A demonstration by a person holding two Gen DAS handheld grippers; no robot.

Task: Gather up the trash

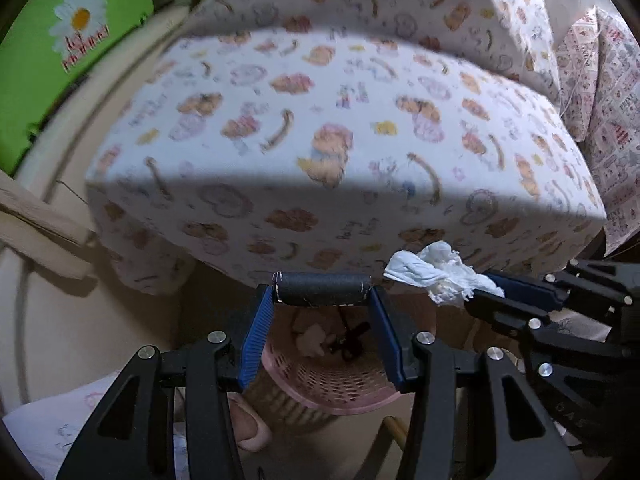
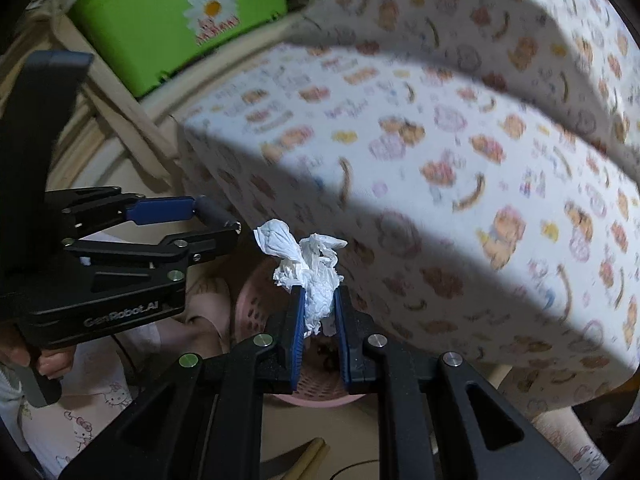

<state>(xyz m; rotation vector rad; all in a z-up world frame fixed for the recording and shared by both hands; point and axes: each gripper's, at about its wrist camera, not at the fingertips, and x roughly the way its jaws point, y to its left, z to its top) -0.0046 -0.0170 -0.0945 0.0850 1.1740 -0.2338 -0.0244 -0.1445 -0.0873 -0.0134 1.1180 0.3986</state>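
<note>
My left gripper [image 1: 322, 294] is shut on a short dark cylinder [image 1: 322, 287] that spans crosswise between its blue pads [image 1: 256, 336]. Below it stands a pink mesh basket [image 1: 332, 394] with some scraps inside. My right gripper [image 2: 318, 294] is shut on a crumpled white tissue [image 2: 308, 260], which sticks up out of its jaws over the basket's rim [image 2: 246, 308]. In the left wrist view the right gripper [image 1: 490, 290] comes in from the right with the tissue [image 1: 432, 272]. In the right wrist view the left gripper [image 2: 218, 224] sits at the left with the cylinder [image 2: 216, 212].
A mattress in a cartoon-print sheet [image 2: 440, 160] overhangs the basket closely behind and to the right. A green daisy box [image 2: 180, 20] sits at the back left by wooden slats [image 2: 132, 120]. A person's hand [image 2: 52, 362] and printed pyjama leg [image 2: 100, 400] are at the left.
</note>
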